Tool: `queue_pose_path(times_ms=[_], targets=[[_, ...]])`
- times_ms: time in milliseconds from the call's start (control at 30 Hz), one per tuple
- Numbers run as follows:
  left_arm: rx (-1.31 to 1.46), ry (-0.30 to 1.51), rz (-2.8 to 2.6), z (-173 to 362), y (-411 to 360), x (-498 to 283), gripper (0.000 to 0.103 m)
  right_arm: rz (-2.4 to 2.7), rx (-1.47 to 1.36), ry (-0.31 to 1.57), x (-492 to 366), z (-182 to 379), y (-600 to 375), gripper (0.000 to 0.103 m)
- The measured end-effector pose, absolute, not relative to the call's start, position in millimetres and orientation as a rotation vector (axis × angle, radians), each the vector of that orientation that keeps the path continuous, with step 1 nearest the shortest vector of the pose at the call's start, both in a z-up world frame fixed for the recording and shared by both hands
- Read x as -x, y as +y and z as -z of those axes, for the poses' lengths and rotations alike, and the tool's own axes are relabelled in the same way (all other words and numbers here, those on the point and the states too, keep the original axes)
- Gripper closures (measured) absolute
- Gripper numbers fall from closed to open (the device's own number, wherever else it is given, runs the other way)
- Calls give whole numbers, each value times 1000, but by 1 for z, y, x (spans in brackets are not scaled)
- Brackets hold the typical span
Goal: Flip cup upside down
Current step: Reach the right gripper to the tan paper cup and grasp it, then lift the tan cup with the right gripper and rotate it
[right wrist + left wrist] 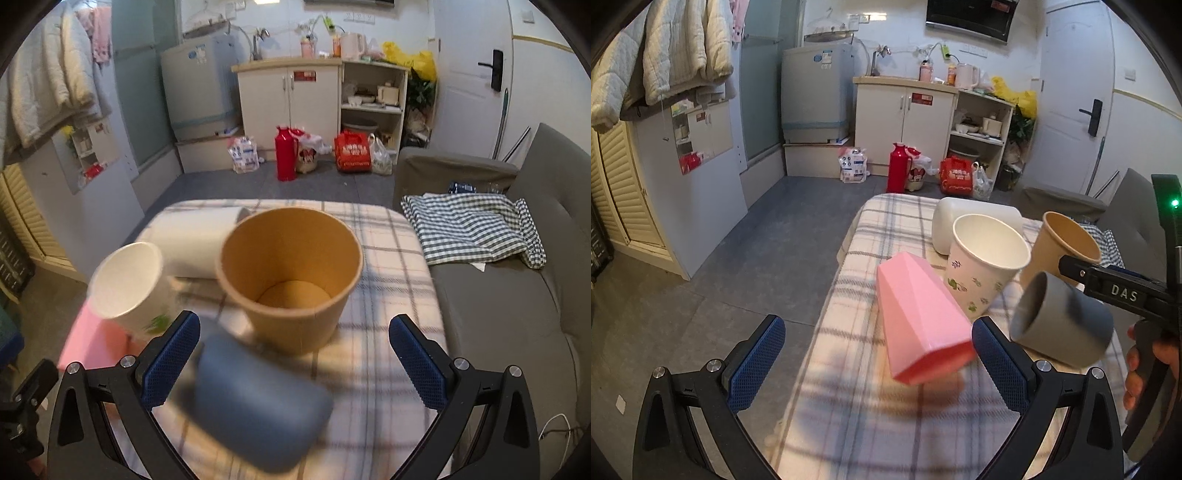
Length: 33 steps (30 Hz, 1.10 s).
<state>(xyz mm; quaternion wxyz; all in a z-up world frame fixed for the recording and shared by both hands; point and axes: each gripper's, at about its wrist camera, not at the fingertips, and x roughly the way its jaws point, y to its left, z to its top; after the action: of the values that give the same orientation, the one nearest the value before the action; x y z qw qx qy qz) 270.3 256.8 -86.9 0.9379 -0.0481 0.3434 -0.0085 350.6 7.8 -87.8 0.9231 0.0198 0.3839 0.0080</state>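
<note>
My left gripper (pixel 878 363) and right gripper (pixel 294 352) gape; the grey tumbling plastic cup (pixel 255 402) looks light, stiff: pinch its wall.

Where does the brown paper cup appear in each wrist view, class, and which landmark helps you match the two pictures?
Left wrist view: the brown paper cup stands upright at right of centre, behind the grey cup.
Right wrist view: it fills the centre, mouth open toward the camera.
Shared landmark: the red thermos flask on the floor by the white cabinet.
</note>
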Motion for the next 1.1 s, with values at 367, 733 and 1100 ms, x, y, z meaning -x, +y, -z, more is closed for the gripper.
queue_pose_path(times_ms=[367,733,1100], targets=[[78,694,25,75,254,-267,0,-64,-57,737,-355,64,1,27],[87,563,33,-8,265,-184,0,-105,-4,599,-224,-61,14,27],[103,558,8,-9,284,-89,0,-210,-45,773,-56,-24,48,27]])
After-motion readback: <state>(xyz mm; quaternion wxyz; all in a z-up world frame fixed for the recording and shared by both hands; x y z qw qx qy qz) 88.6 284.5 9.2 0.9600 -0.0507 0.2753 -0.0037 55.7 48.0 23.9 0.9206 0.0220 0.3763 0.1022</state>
